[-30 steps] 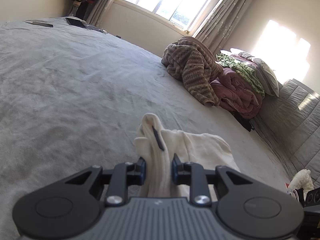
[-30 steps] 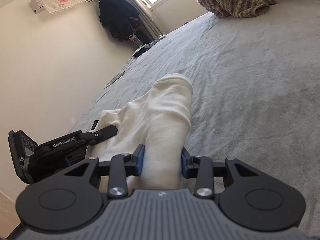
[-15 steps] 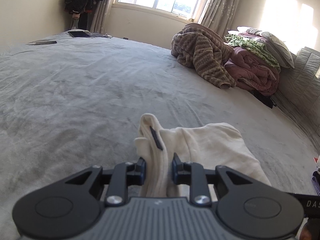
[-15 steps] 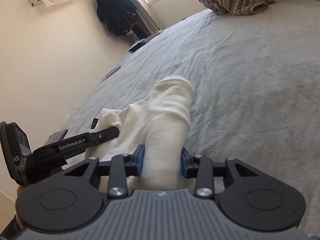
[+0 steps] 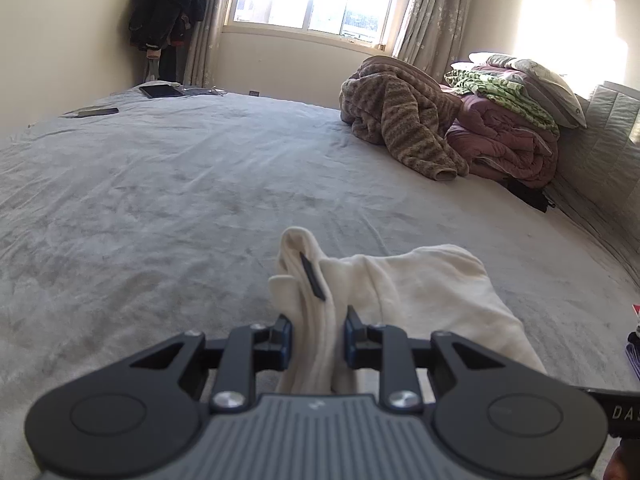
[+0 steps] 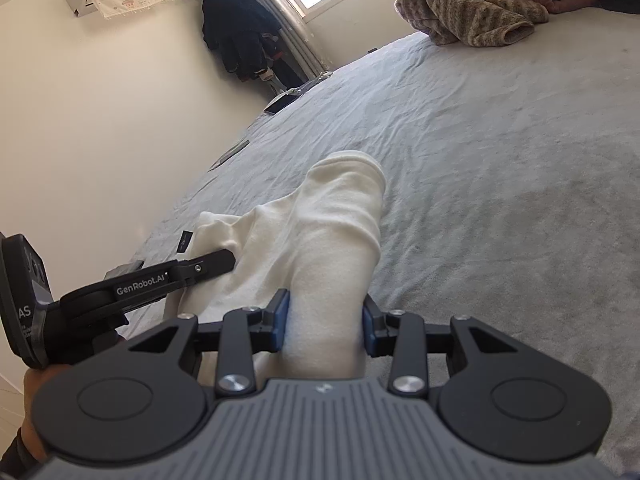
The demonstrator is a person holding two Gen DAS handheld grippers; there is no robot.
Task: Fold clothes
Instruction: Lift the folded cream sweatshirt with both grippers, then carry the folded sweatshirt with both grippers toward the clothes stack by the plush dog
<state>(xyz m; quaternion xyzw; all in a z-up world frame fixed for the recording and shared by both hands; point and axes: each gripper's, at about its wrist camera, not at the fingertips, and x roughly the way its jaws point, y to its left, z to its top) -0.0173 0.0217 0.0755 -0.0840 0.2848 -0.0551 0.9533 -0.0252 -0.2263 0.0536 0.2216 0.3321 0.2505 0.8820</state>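
A cream-white garment (image 5: 420,292) with a small black tag (image 5: 313,276) is held up over the grey bed (image 5: 180,200). My left gripper (image 5: 318,336) is shut on a bunched edge of it, the fabric squeezed between the blue pads. In the right wrist view the same garment (image 6: 332,240) runs forward as a thick roll, and my right gripper (image 6: 325,328) is shut on that roll. The left gripper (image 6: 224,258) shows there at the left, its fingers clamped on the garment's other side, with a hand (image 6: 36,396) below it.
A brown striped blanket (image 5: 404,124) and a stack of maroon and green bedding with a pillow (image 5: 516,120) lie at the bed's far right by a padded headboard (image 5: 600,160). A tablet (image 5: 160,91) and a flat dark item (image 5: 96,112) rest at the far left. Dark coats (image 5: 164,4) hang by the window.
The left wrist view has rolled level and swung, so the window and bedding now sit more upright and centred. Both grips on the garment are unchanged; the right wrist view barely shifts.
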